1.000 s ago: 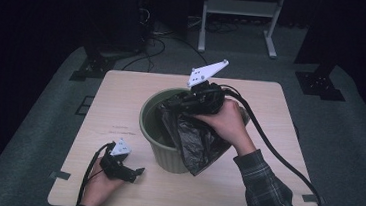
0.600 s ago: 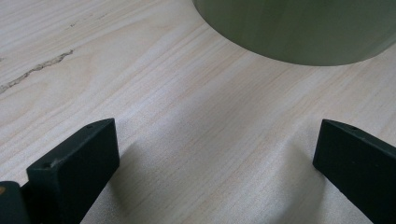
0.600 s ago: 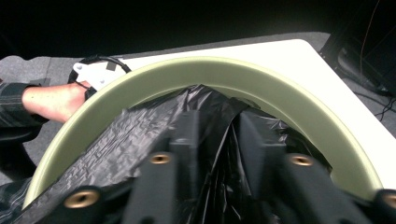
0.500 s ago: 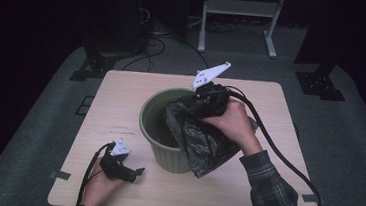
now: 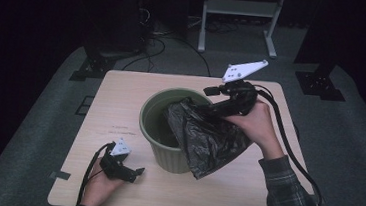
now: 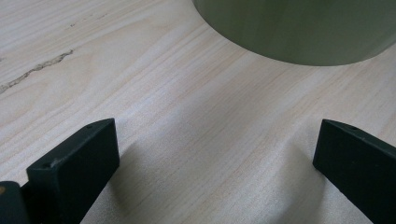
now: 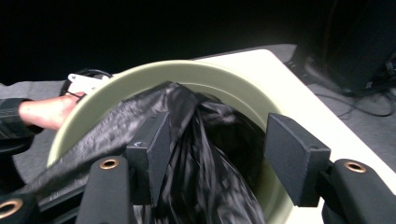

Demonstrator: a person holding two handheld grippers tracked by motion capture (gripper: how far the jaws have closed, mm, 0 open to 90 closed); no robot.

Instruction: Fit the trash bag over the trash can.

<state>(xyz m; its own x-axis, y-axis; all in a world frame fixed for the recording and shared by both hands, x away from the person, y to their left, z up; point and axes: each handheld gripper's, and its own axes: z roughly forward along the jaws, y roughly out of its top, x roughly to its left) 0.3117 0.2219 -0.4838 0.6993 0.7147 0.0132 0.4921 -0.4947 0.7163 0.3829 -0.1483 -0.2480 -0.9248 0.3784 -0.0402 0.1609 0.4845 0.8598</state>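
Bin bag (image 5: 208,138) draped over green bin (image 5: 159,151) rim at 3 o'clock, lying between right gripper (image 7: 215,154) fingers, just opening; left gripper (image 5: 132,173) fingers spread on desk (image 5: 121,95).

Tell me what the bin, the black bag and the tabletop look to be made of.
Bin: probably moulded plastic, matte olive green; its smooth, even wall and rounded rim suggest so, though painted metal is possible.
Black bag: thin plastic film, slightly glossy; it crumples into fine creases that catch the light.
Tabletop: pale wood or wood-look laminate, matte; straight grain lines show in the left gripper view, so which of the two is unclear.
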